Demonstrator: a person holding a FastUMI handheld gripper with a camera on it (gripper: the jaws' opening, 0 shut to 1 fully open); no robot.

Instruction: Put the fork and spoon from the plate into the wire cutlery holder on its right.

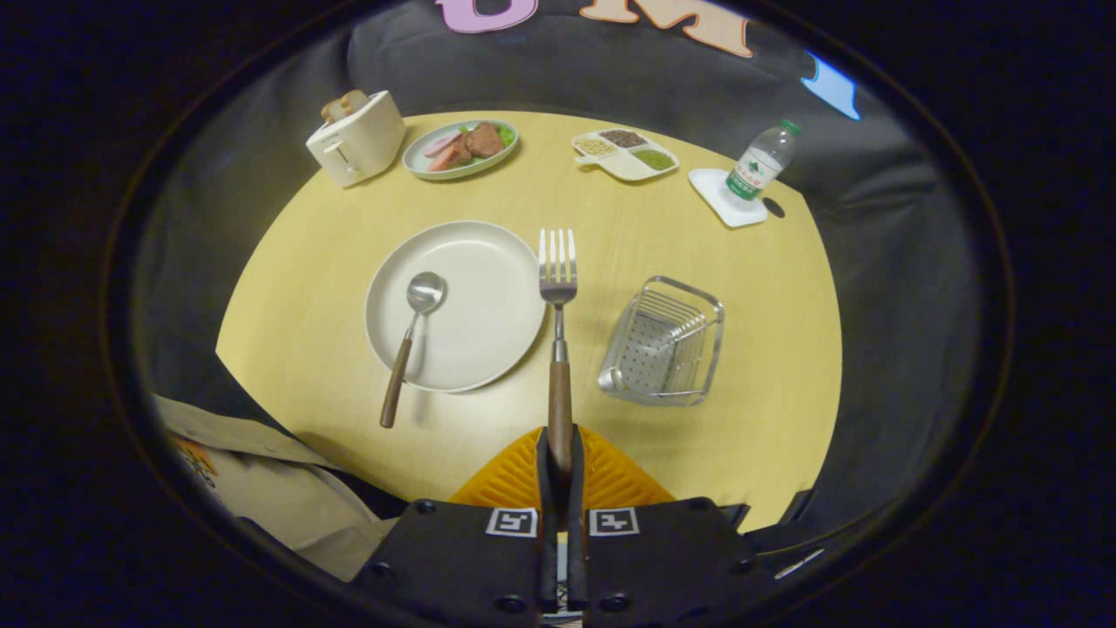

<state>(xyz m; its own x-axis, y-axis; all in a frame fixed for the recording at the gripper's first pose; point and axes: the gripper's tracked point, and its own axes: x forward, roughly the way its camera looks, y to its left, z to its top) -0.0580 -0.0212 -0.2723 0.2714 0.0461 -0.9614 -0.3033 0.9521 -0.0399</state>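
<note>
The fingers [559,453] are clamped on the fork [558,296] by its handle, tines pointing far, raised beside the plate [471,349]. Swing it right over the holder [664,342], tip it upright, then release. The spoon [417,327] waits on the plate.

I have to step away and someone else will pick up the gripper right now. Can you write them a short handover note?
Gripper: shut on the fork's wooden handle, tines pointing ahead, held above the table beside the plate's right rim.
Spoon: bowl on the plate, handle hanging over its near rim.
Wire cutlery holder: right of the plate, with nothing in it.
Done: fork picked up.
Left: carry the fork right and drop it into the holder, then fetch the spoon and do the same.
</note>
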